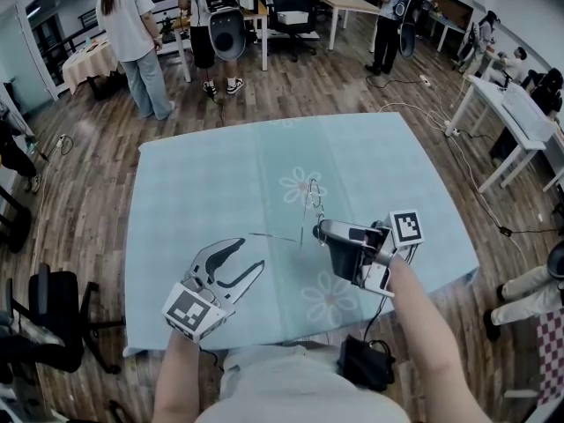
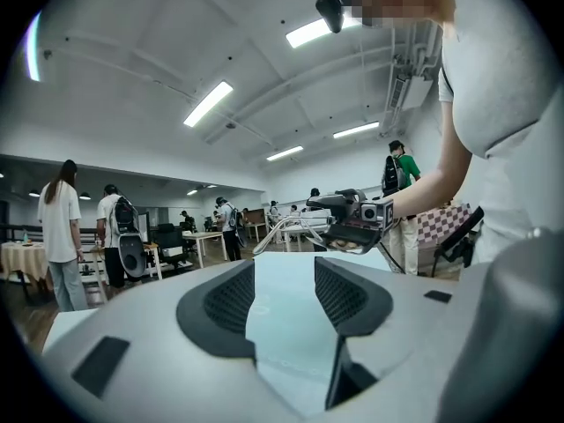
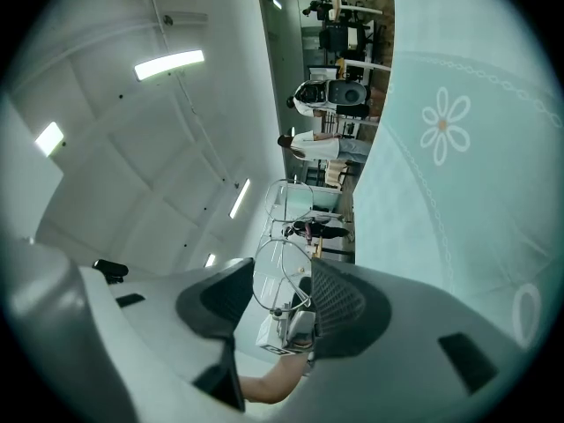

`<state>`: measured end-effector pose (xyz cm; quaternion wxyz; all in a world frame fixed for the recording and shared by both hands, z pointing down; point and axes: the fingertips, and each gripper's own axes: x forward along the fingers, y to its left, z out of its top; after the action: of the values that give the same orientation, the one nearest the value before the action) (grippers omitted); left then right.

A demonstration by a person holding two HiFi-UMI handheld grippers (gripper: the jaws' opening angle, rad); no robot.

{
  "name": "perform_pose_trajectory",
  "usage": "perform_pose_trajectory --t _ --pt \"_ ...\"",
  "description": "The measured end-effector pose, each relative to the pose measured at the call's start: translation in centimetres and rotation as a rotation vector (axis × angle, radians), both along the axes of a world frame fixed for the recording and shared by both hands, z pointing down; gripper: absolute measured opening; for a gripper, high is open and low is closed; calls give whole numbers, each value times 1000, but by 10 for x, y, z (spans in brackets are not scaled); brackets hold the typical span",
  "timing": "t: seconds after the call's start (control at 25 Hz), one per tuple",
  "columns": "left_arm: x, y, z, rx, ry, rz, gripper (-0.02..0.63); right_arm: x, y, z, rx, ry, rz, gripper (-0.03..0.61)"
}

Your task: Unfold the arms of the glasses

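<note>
Glasses [image 1: 313, 199] sit in your right gripper [image 1: 324, 230], whose jaws pinch the thin wire frame near one lens and hold it up over the light-blue tabletop [image 1: 203, 183]. One arm [image 1: 275, 235] stands out sideways from the frame toward your left gripper [image 1: 249, 256], so I judge that side unfolded, or very nearly.

The second arm is the open question. It is too thin to pick out in the head view, and the right gripper view shows both round lenses but no clear line of it (the jaws cover that part of the frame). Treat it as probably not yet done.

Your left gripper hovers near the tip of the outstretched arm but apart from it, jaws spread wide with nothing between them except the cloth beyond. Roughly half the job looks done. What remains, by my reading, is to find the other arm, swing it out, and check that both stand square to the frame.

As for containers, no case, box or tray shows on the tabletop in any view, so nothing holds the glasses but your right gripper.
</note>
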<state>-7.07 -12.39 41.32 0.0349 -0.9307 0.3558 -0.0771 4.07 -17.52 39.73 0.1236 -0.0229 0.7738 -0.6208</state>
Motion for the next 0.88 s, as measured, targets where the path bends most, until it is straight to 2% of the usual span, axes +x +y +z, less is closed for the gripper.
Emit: perform_pose_trajectory --t 0.44,0.6,0.72,0.88 --pt "29 -16 2 36 132 -129 206 -1 -10 0 -40 -68 97 210" --pt "37 -19 -1 48 198 -143 205 -2 -13 -1 -52 -97 135 210" --pt "44 -21 -4 61 217 -145 204 -5 -15 2 -61 -108 158 210" --pt "49 -27 -1 56 223 -193 197 -9 -14 2 -72 -127 172 210"
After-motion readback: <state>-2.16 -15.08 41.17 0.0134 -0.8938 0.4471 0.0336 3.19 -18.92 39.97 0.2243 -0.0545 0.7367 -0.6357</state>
